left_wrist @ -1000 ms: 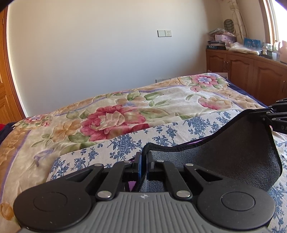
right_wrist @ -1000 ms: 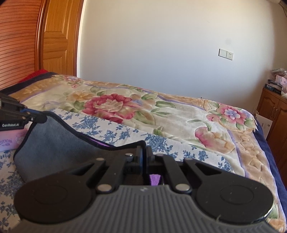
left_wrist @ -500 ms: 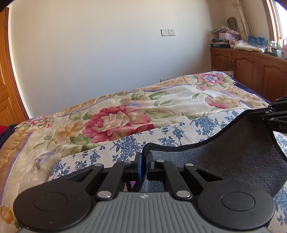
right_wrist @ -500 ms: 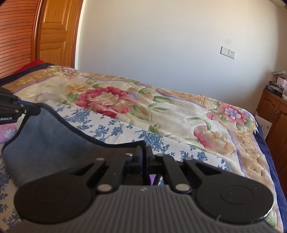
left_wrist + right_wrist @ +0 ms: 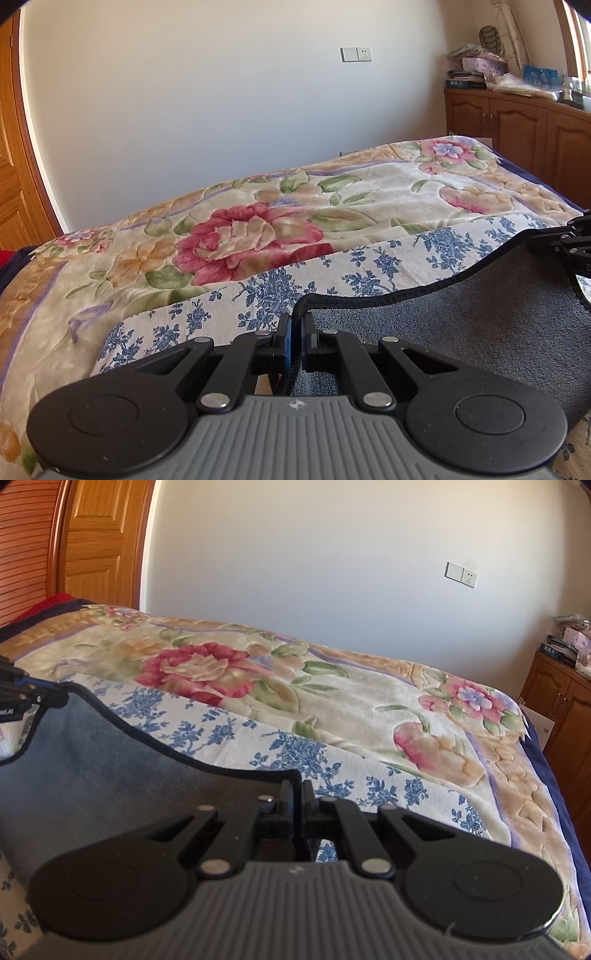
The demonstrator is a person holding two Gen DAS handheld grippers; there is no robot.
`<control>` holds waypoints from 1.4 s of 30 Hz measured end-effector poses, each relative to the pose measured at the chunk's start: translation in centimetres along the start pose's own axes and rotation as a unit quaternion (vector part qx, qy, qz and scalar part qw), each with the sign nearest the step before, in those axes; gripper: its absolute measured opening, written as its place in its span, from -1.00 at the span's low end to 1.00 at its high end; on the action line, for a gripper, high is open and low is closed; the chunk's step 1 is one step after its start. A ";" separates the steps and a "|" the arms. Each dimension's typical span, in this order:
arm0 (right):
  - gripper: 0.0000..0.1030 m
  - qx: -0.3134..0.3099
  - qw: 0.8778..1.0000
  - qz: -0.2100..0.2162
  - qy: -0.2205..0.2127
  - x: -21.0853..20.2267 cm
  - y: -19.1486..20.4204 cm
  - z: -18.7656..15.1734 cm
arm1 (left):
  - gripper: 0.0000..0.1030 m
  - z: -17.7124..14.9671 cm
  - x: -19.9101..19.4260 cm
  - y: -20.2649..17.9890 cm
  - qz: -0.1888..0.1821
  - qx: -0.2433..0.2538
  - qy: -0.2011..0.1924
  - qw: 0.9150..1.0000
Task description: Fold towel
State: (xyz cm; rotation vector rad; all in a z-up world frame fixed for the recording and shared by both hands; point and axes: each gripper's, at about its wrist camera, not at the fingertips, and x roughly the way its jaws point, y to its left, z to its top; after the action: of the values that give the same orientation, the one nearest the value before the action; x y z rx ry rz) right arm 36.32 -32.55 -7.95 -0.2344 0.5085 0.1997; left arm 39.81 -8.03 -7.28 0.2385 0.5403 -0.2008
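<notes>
A dark grey towel [image 5: 491,325] with a black hem hangs stretched between my two grippers above the bed. My left gripper [image 5: 295,325] is shut on the towel's left corner. My right gripper [image 5: 295,794] is shut on the towel's right corner; the towel [image 5: 110,768] spreads to its left. In the left wrist view the right gripper [image 5: 569,243] shows at the right edge, gripping the hem. In the right wrist view the left gripper [image 5: 33,698] shows at the left edge. The towel's lower part is hidden behind the gripper bodies.
Under the towel lies a white sheet with blue flowers [image 5: 332,273] on a floral blanket [image 5: 258,236] covering the bed. A wooden cabinet [image 5: 517,125] with clutter stands at the right wall. A wooden door [image 5: 99,542] is at the left.
Both grippers have moved forward and up with the towel held between them; the bed looks closer and the towel's top hem sits higher.
</notes>
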 end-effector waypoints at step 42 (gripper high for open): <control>0.12 0.017 1.000 0.007 0.021 -0.9 -0.1 -1.2 | 0.47 -1.2 0.5 -1.4 -0.007 -0.013 0.016 1.000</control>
State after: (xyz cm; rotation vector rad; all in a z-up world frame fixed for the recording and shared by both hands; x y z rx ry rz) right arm 35.06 -33.03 -8.50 -0.2026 0.5553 0.2009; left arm 39.28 -9.06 -8.76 0.2124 0.5754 -0.2033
